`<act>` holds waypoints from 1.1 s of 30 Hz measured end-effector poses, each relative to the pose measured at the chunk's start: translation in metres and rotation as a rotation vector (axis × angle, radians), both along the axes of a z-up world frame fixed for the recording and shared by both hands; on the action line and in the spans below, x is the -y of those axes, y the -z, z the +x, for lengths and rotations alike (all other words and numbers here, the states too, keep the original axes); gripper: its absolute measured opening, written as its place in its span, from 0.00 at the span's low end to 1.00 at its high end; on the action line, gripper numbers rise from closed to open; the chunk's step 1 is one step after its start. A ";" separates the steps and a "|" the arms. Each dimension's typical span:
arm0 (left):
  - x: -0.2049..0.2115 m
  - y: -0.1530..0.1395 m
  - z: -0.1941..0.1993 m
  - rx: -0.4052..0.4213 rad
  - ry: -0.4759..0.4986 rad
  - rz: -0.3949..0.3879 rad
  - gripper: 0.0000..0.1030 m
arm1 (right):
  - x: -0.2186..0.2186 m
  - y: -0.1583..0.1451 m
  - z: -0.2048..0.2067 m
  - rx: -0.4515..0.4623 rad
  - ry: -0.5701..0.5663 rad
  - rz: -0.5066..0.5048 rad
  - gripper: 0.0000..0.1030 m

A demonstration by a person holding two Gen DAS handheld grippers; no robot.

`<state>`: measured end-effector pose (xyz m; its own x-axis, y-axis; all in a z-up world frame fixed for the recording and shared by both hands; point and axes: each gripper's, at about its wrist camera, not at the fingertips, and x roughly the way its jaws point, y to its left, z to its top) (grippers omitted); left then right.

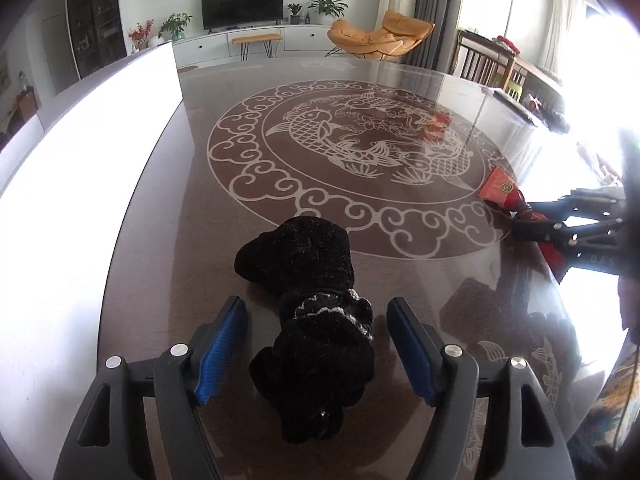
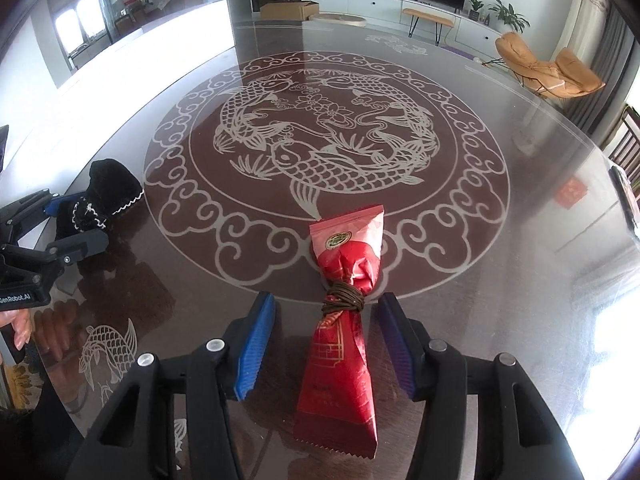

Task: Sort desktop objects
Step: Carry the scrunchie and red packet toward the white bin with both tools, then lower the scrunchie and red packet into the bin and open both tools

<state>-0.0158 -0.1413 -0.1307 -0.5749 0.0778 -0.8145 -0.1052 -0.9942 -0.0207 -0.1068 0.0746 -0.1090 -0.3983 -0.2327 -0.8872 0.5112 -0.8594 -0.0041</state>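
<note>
Left wrist view
Left gripper [image 1: 318, 344]: jaws are standing wide apart, blue pads [image 1: 222, 350] facing inward, one on each side of the cloth with a gap showing on both sides.
Cloth [image 1: 316, 312]: a black knitted piece with a pale trim is lying bunched on the table [image 1: 160, 240], between the fingers and reaching ahead of them toward the rim of the fish motif [image 1: 352, 152].
Right gripper [image 1: 520, 216]: is showing at the right edge, fingers straddling the pouch [image 1: 502, 188]; glare is washing out that side, so contact cannot be judged there.
Board [image 1: 80, 152]: a white panel is standing along the table's left side.

Right wrist view
Right gripper [image 2: 326, 344]: jaws are standing apart, a pad on each side of the pouch, clear gaps on both sides.
Pouch [image 2: 344, 320]: a red packet is lying flat, cinched at its waist by a brown cord [image 2: 342, 300]; its far end is overlapping the motif's scroll border, its near serrated end is lying between the finger bases.
Left gripper [image 2: 76, 224]: is showing at the left edge, fingers either side of the cloth [image 2: 108, 192].
</note>
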 end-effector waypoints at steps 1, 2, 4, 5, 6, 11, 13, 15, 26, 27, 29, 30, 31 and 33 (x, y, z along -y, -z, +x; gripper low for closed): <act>-0.001 -0.001 0.000 -0.012 -0.007 -0.030 0.37 | -0.001 -0.001 0.000 -0.001 0.005 0.003 0.20; -0.001 -0.003 0.001 -0.017 -0.004 -0.027 0.33 | -0.002 -0.003 0.000 0.007 0.009 0.006 0.20; 0.001 -0.006 0.003 -0.027 -0.010 -0.007 0.33 | -0.006 -0.006 0.003 0.005 0.019 0.005 0.19; 0.002 -0.011 0.007 -0.040 -0.008 0.021 0.33 | -0.008 -0.010 0.005 -0.004 0.017 0.003 0.19; 0.004 -0.018 0.011 -0.056 -0.010 0.045 0.33 | -0.011 -0.015 0.007 -0.011 0.019 -0.007 0.19; 0.023 -0.083 0.032 -0.161 -0.030 0.212 0.33 | -0.005 -0.061 0.016 -0.050 -0.013 -0.064 0.19; 0.043 -0.115 0.039 -0.213 -0.053 0.254 0.33 | 0.013 -0.086 0.015 -0.074 -0.058 -0.068 0.19; 0.073 -0.143 0.046 -0.257 -0.097 0.264 0.33 | 0.040 -0.110 0.010 -0.098 -0.104 -0.091 0.19; 0.252 -0.143 0.061 -0.140 -0.464 0.083 0.33 | 0.280 -0.184 0.002 -0.084 -0.408 -0.331 0.19; 0.264 -0.137 0.064 -0.123 -0.490 0.090 0.33 | 0.302 -0.181 0.005 -0.058 -0.433 -0.337 0.19; 0.282 -0.123 0.070 -0.089 -0.536 0.097 0.33 | 0.339 -0.172 0.012 -0.017 -0.472 -0.340 0.19; 0.289 -0.116 0.071 -0.071 -0.557 0.099 0.33 | 0.357 -0.165 0.016 -0.003 -0.491 -0.328 0.19; 0.295 -0.109 0.072 -0.057 -0.574 0.107 0.33 | 0.373 -0.157 0.020 0.007 -0.506 -0.309 0.19; 0.301 -0.097 0.073 -0.042 -0.599 0.129 0.34 | 0.399 -0.136 0.026 0.036 -0.533 -0.273 0.20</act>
